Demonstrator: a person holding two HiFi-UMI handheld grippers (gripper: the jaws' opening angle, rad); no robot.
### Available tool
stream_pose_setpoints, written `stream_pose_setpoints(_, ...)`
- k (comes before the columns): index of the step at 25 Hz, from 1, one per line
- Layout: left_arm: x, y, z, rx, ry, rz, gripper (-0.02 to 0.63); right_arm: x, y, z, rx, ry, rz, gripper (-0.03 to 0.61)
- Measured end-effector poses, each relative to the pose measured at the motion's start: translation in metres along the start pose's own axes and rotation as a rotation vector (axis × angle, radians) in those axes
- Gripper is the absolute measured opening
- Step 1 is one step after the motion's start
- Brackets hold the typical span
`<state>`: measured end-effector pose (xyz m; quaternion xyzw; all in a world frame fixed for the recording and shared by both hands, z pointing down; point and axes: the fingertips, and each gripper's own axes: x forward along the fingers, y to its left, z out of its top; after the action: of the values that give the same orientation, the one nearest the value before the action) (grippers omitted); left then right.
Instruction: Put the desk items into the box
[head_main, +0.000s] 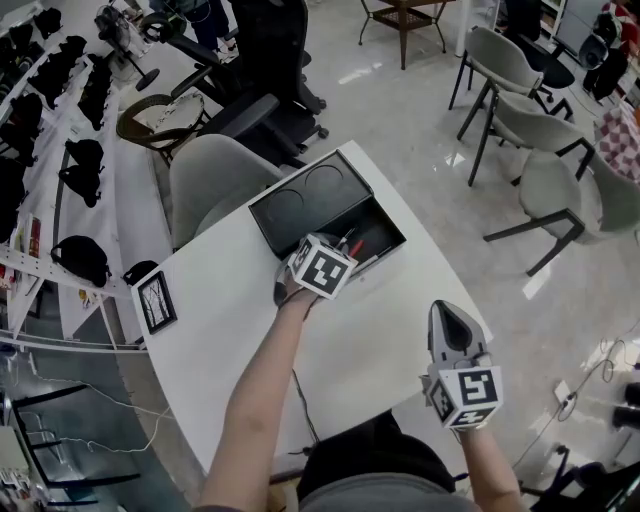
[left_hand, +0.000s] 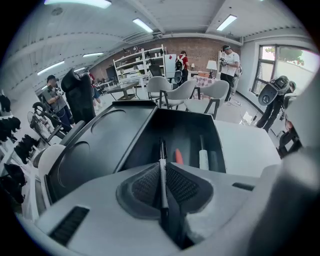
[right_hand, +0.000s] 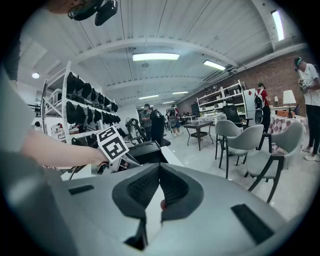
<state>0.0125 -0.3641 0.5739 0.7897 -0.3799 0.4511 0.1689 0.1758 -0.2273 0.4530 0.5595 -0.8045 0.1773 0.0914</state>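
White worktop (head_main: 230, 320) among grey chairs (head_main: 530, 130) bears a box (head_main: 290, 205). Left hand-held gripper (left_hand: 163, 170) pinches a pen (left_hand: 162, 152); right hand-held gripper (right_hand: 159, 170) closed.

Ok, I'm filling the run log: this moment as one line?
left gripper shut on black pen | pen over open box | right gripper shut, empty

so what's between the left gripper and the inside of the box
A black pen, clamped between the fingers of the left gripper, pokes out over the open box. Nothing else lies between, as the left gripper view shows.
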Motion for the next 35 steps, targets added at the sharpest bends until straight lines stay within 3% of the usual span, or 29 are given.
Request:
stream_pose_setpoints(17, 0.014, 0.001, -0.010, 0.032, 0.086, -0.019, 0.046, 0.002, -0.001, 0.000, -0.001, 0.008, -0.004, 0.003)
stream_pose_setpoints(30, 0.012, 0.000, -0.010, 0.035, 0.079, -0.024, 0.069, 0.003, 0.000, 0.001, 0.002, 0.003, 0.003, 0.003)
stream_pose_setpoints(35, 0.001, 0.004, -0.004, 0.022, 0.030, 0.015, 0.069, 0.002, 0.000, 0.000, -0.001, -0.003, 0.005, 0.003)
